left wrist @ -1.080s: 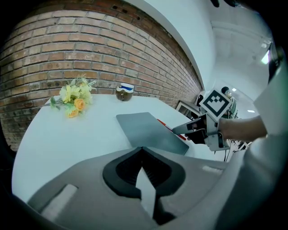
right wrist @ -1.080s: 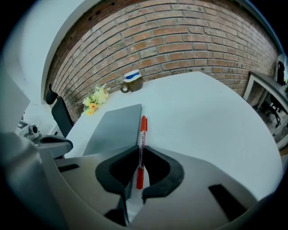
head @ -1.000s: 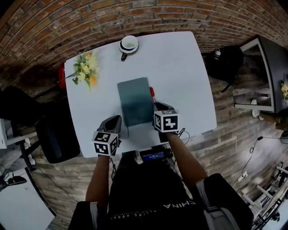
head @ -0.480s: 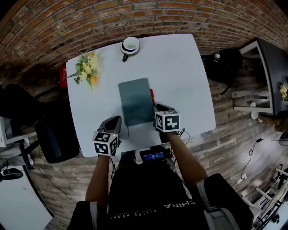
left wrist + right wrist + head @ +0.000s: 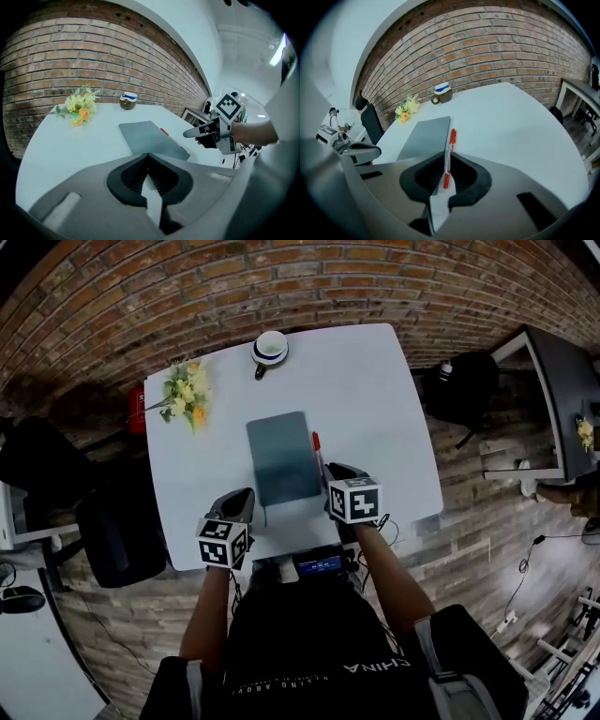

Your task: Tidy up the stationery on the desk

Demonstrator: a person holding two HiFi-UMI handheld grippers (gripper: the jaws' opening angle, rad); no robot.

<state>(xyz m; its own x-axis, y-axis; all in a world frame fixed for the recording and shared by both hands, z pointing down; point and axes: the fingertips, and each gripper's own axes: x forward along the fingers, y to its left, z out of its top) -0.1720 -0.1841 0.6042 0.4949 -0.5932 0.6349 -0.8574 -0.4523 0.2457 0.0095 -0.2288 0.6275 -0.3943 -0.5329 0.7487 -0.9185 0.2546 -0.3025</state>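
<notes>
Pen first: your right claw is clamped on the tail end of a slim red marker pen with a white printed barrel. Its jaws have just been closing, with the pen between them. The pen points straight ahead of the claw, capped end leading. It runs along the right edge of a flat grey rectangular notebook, which lies on the white bench ahead and just left of that claw. Whether the pen's front end touches the bench cannot be made out.

Your left claw has its jaws together with nothing between them. It is near the notebook's near left corner, so the notebook lies ahead and slightly right of it. Your right claw is level with it on the far side of the notebook.

Well ahead and left of your left claw, a small bunch of yellow and white flowers lies on the bench. Far ahead of both claws, past the notebook's far edge, a round brown mug with a white top stands near the bench's back edge. A black chair stands off the bench, to the left of your left claw.
</notes>
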